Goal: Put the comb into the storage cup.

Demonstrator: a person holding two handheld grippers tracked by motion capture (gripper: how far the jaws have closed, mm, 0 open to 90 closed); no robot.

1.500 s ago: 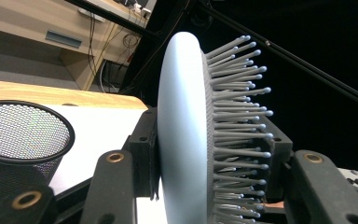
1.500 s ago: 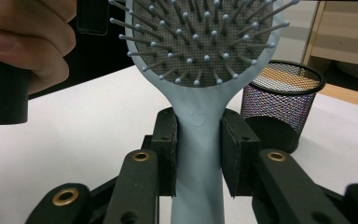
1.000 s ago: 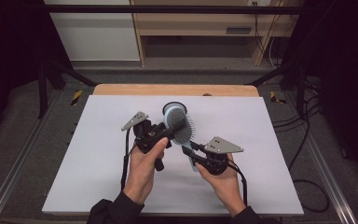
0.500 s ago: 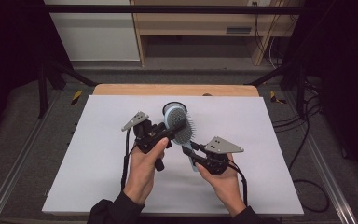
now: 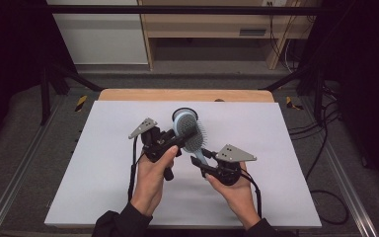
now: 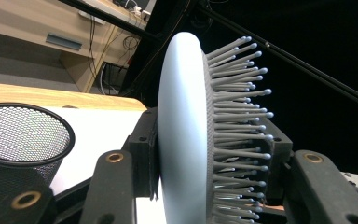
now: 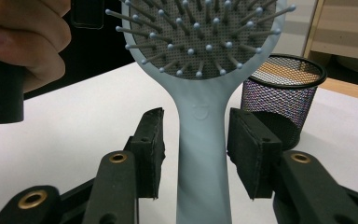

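Observation:
A pale blue hairbrush (image 5: 196,139) with grey bristles is held up over the white table top (image 5: 103,163). My left gripper (image 5: 184,135) is shut on the brush head (image 6: 184,140): one pad presses its smooth back and the other sits among the bristles. My right gripper (image 5: 201,161) stands around the handle (image 7: 200,154). Its jaws have just been opening, and its pads (image 7: 150,149) show a gap to the handle on both sides. A black mesh cup (image 5: 177,112) stands upright on the table just behind the brush.
The mesh cup (image 7: 284,93) is close beyond the brush head. The table's wooden far edge (image 5: 177,95) lies behind it, with a shelf unit (image 5: 212,29) farther back. Cables (image 5: 321,148) run along the floor at the right. The white top spreads wide to either side of the hands.

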